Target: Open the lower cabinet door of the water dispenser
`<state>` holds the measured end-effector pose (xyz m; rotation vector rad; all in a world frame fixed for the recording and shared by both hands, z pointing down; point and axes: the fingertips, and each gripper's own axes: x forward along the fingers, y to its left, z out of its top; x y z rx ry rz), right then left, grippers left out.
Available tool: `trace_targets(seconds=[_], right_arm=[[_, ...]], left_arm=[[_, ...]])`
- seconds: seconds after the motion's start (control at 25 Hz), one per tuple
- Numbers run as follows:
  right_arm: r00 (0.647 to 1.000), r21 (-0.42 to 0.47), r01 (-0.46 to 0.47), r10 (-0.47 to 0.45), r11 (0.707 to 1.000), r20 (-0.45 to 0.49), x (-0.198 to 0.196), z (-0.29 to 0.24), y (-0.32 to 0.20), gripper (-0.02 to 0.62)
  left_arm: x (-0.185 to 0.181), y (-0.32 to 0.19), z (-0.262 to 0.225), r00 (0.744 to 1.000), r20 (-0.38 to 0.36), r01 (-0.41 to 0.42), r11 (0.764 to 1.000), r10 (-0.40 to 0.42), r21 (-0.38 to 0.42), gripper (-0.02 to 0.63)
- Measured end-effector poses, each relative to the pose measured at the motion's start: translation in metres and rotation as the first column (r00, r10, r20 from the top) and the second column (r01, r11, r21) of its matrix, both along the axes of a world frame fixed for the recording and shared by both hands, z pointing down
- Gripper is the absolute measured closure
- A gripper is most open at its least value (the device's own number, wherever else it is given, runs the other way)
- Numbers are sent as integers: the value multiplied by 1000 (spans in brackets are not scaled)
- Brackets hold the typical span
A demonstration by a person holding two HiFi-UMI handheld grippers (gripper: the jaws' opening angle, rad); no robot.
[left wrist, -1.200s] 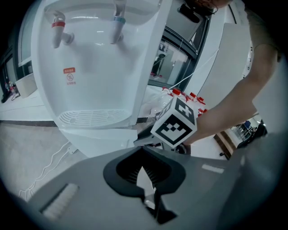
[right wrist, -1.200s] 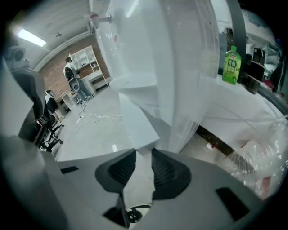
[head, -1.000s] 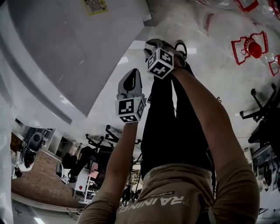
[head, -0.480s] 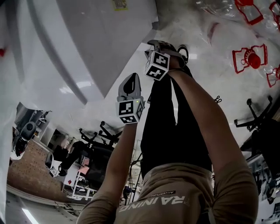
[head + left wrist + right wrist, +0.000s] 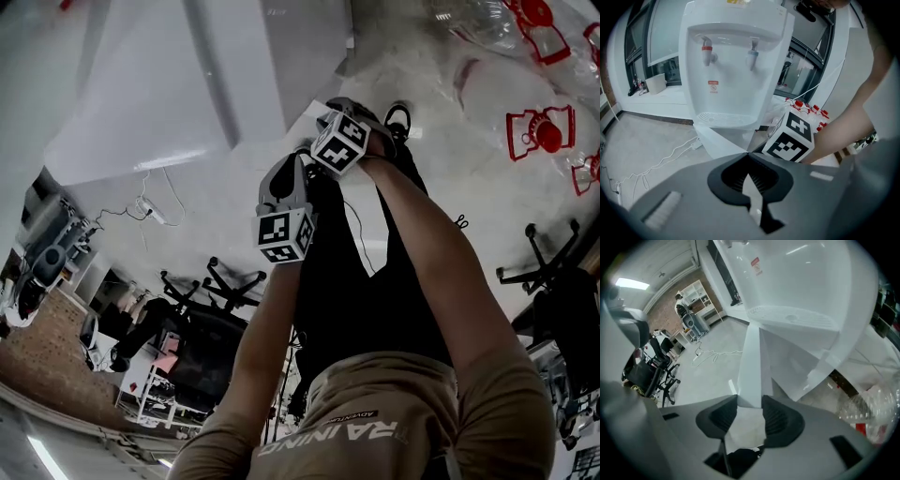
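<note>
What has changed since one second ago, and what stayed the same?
The right gripper has just opened its fingers wide, then closed them slightly; the cabinet door has its edge between them, apparently released. In the head view the water dispenser slid upward, baring more floor. Unchanged: the left gripper, shut and empty, beside the right.

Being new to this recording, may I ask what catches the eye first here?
The white water dispenser fills the left gripper view, with a red tap and a blue tap above its drip tray. Its lower cabinet door stands swung open, edge-on up the middle of the right gripper view. The head view's right shows red-capped bottles.
</note>
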<state>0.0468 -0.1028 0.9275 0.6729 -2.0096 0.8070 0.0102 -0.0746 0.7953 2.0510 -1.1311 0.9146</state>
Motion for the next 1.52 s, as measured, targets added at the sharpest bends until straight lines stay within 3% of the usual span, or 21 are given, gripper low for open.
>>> trace_targets(seconds=[0.2,0.4,0.64,0.72,1.04,1.32,1.52], right_arm=[[998,-13,-67,67,998,8,-29,-1,16,420],[989,-31,-146,146,989,-21,-69,-3,26,420],[977,-45,-210,208,977,-54,-126,2,49,425],[970,-56,-238,234,970,-68,-144,10,55,423],[976,-64,-197,190,978,-106,-225,15,52,459],[972,-55,-197,188,979,-141,-272,17,39,477],[974,-80,-194,183,978,-131,-301,17,24,477]], left_arm=[[-35,7,9,1000,-17,17,1000,-18,-3,606],[-80,14,13,996,16,-92,996,92,16,606],[-151,15,12,994,15,-112,994,112,20,606],[-179,18,17,996,8,-93,995,93,26,606],[-277,26,36,1000,0,-1,1000,1,3,606],[-336,31,43,999,6,42,999,-42,13,606],[-374,33,56,994,22,107,994,-107,-27,606]])
